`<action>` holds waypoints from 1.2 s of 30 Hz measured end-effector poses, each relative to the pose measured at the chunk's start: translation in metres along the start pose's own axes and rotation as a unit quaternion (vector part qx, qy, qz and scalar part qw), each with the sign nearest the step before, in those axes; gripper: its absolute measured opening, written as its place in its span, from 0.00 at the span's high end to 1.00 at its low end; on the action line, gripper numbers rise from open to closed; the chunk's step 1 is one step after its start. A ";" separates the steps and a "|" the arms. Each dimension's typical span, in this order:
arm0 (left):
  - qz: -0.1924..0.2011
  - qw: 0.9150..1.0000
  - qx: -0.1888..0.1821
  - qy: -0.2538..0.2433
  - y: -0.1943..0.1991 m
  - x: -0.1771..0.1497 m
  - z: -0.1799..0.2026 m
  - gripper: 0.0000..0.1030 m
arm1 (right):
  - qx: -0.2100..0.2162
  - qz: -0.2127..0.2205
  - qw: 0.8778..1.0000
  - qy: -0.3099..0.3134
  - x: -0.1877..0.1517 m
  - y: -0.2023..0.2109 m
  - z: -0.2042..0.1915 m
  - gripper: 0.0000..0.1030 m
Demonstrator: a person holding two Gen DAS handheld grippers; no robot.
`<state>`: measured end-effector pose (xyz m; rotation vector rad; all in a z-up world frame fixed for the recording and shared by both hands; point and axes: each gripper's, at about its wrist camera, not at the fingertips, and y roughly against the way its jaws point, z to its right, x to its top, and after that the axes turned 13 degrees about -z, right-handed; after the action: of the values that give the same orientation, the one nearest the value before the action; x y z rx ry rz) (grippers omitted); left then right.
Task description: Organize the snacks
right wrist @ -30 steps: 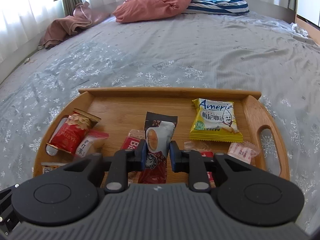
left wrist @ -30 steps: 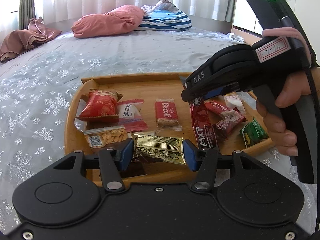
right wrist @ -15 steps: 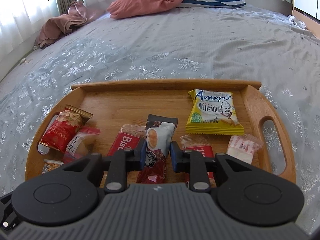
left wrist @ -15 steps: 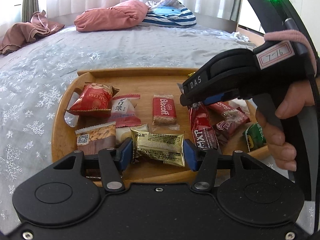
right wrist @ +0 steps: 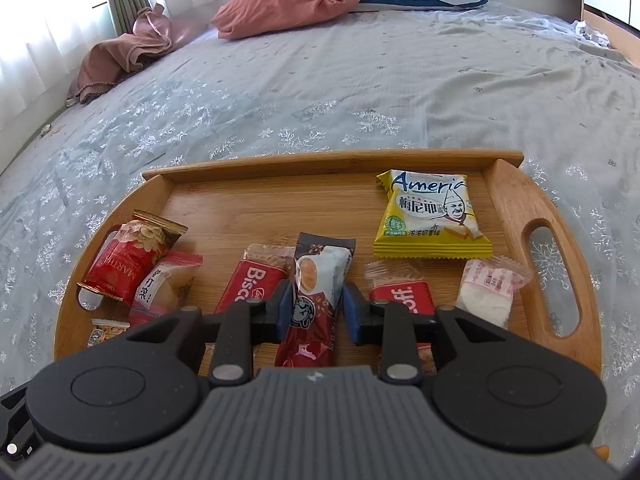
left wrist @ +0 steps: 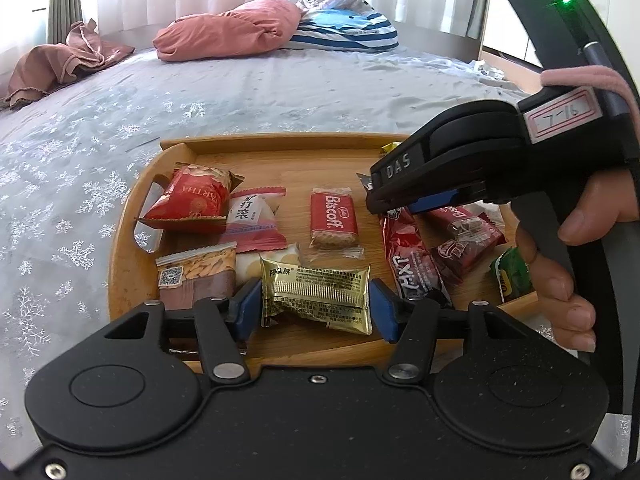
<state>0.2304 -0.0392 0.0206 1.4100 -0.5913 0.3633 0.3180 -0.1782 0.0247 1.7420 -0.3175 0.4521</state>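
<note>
A wooden tray (left wrist: 124, 248) (right wrist: 516, 200) on the bed holds several snack packets. My left gripper (left wrist: 314, 308) is shut on a gold foil packet (left wrist: 316, 296) just above the tray's near edge. My right gripper (right wrist: 316, 312) is shut on a dark red coffee stick packet (right wrist: 316, 296), which also shows in the left wrist view (left wrist: 408, 256), low over the tray's middle. Around them lie a red Biscoff packet (left wrist: 333, 216), a red Martha bag (left wrist: 188, 200), a pink-trimmed cake packet (left wrist: 250, 216), a nut packet (left wrist: 196, 272) and a yellow America packet (right wrist: 430, 216).
The tray sits on a grey snowflake bedspread (right wrist: 320, 92). A pink pillow (left wrist: 232, 32), a striped blue pillow (left wrist: 344, 32) and a crumpled brown cloth (left wrist: 60, 64) lie at the far end. A second Biscoff (right wrist: 402, 300) and a white candy packet (right wrist: 488, 292) lie right of my right gripper.
Both grippers keep their packets. The tray has drawn a little closer in both views, and the right gripper has sunk slightly with the coffee stick.
</note>
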 end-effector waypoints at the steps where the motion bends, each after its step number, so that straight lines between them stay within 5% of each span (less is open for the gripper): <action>1: 0.000 1.000 0.001 0.000 0.000 0.000 0.000 0.46 | 0.001 0.001 1.000 -0.001 0.000 0.001 0.001 0.56; 12: 0.000 1.000 0.002 -0.003 0.009 -0.001 -0.001 0.42 | 0.016 0.014 1.000 -0.012 -0.004 0.014 0.006 0.49; 21: 0.021 1.000 0.008 -0.008 0.034 -0.005 0.000 0.24 | 0.025 0.041 0.999 -0.007 -0.014 0.040 0.005 0.36; 36: 0.035 0.999 0.009 0.015 0.088 -0.039 -0.016 0.12 | 0.014 0.112 0.993 0.036 -0.075 0.105 0.002 0.15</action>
<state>0.1511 -0.0067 0.0684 1.4002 -0.6156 0.4462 0.2051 -0.2050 0.0807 1.7200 -0.4591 0.6840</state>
